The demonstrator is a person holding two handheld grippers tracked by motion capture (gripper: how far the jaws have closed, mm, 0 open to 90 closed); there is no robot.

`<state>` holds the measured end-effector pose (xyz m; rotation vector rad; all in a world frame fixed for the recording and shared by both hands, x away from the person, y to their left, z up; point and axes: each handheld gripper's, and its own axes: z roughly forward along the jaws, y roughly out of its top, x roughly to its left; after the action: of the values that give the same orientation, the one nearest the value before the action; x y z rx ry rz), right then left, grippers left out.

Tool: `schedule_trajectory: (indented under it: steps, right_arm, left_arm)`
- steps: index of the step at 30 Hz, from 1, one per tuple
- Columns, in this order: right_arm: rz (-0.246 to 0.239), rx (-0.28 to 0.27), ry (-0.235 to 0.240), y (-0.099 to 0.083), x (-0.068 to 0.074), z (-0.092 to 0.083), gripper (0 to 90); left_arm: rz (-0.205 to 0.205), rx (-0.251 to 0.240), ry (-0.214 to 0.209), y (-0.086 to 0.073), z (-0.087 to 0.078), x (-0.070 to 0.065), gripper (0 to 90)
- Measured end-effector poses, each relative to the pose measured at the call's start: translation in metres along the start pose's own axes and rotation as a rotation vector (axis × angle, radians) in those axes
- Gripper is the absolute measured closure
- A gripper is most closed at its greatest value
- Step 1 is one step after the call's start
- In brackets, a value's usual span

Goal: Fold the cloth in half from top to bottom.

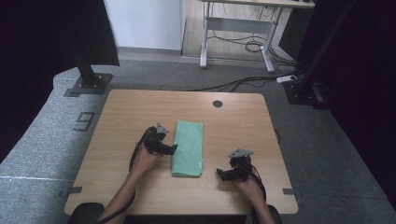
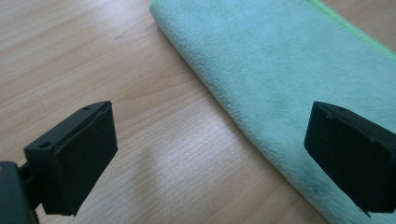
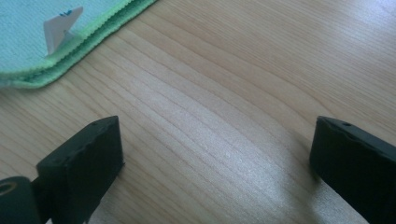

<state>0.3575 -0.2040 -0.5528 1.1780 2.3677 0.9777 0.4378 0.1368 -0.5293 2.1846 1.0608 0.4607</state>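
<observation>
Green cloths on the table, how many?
1. A folded green microfibre cloth lies mid-table between the open left gripper and open right gripper; neither touches it.

Print on the cloth's white tag (a blue mark) — too small to read.

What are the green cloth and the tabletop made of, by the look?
Green cloth: soft napped fabric, likely microfibre; fuzzy matte pile, a stitched brighter-green hem and a small white label at one corner. Tabletop: pale wood-grain surface with a light sheen, probably laminate rather than solid wood; the pictures can't settle that.
</observation>
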Motion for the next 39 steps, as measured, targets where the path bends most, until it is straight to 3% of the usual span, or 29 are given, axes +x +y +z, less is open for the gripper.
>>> schedule_trajectory:
  steps: [7, 14, 20, 26, 39]
  right_arm:
    - [0.012, -0.058, 0.040, 0.018, 0.007, -0.001, 2.8]
    - [-0.026, -0.067, 0.062, 0.050, 0.025, 0.019, 2.8]
    - [-0.031, -0.048, 0.049, 0.068, 0.030, 0.041, 2.8]
    - [-0.042, 0.008, 0.031, 0.065, 0.027, 0.062, 1.9]
    - [-0.069, 0.011, 0.064, 0.051, 0.039, 0.048, 3.8]
  left_arm:
    - [-0.003, 0.023, 0.005, -0.006, 0.012, 0.000, 2.4]
    - [0.002, 0.026, 0.008, -0.008, 0.015, -0.001, 2.4]
    - [-0.009, 0.024, -0.001, -0.010, 0.016, 0.000, 2.5]
    - [-0.019, 0.015, -0.014, -0.013, 0.015, 0.000, 3.4]
    - [0.001, 0.029, -0.055, -0.024, 0.003, -0.011, 3.6]
